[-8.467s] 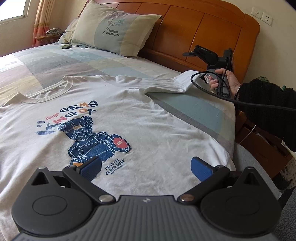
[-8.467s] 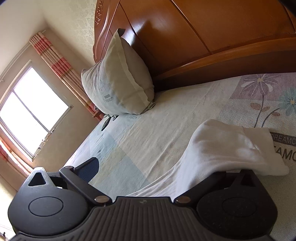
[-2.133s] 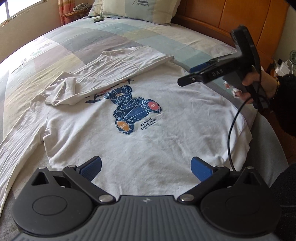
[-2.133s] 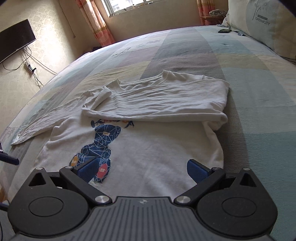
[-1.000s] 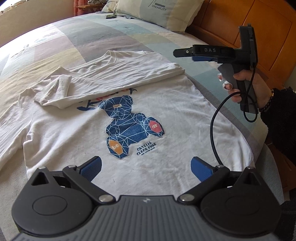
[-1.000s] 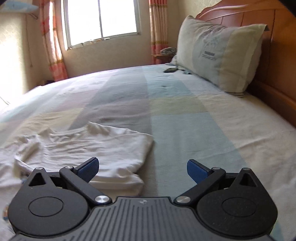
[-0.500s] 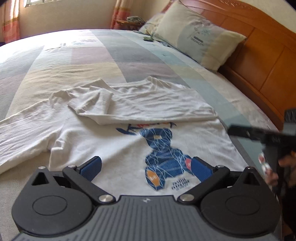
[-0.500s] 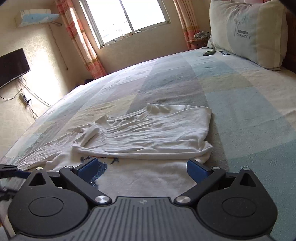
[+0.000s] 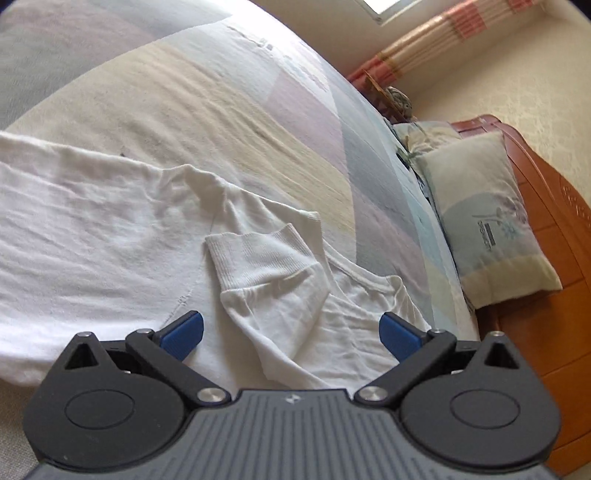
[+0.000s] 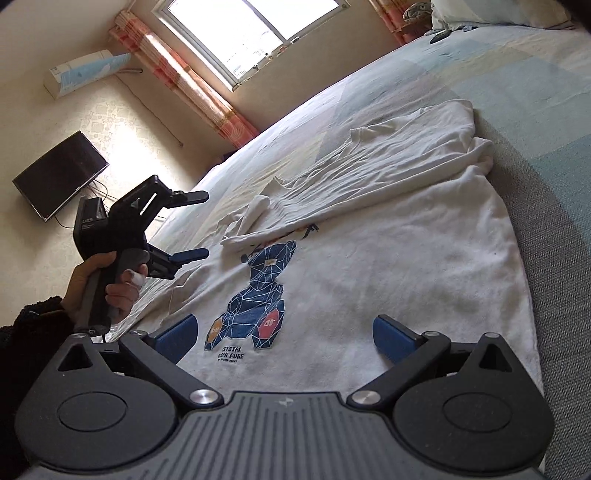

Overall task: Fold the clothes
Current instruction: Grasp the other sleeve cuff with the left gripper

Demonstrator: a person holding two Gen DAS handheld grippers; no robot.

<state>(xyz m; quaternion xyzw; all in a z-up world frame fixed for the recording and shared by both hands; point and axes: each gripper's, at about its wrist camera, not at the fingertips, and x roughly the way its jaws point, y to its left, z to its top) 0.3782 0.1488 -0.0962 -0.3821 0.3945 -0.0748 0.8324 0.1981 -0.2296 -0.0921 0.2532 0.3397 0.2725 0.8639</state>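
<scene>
I see the white shirt (image 10: 369, 258) spread on the bed (image 10: 535, 110), filling the middle of the right wrist frame. One sleeve (image 10: 369, 166) is folded across the chest, above the blue bear print (image 10: 258, 295). My right gripper (image 10: 282, 334) hangs over the lower part of the shirt with its blue fingers wide apart and nothing between them.

At the left of that frame a hand (image 10: 107, 284) holds my left gripper (image 10: 199, 223), also with fingers spread and empty, over the left edge of the shirt. In the left wrist frame its pads (image 9: 183, 330) stand on both sides of the folded cuff (image 9: 258, 254), which lies in the centre; I cannot tell if they touch the cloth.

The bed cover has big blocks of grey, beige, pink and pale blue. A pillow (image 9: 491, 221) leans on the wooden headboard (image 9: 546, 258) at the right of the left wrist frame. In the right wrist frame the window (image 10: 255, 33) with striped curtains (image 10: 192, 85) is at top centre, an air conditioner (image 10: 85, 72) at upper left, and a dark TV (image 10: 61, 173) on the wall below it.
</scene>
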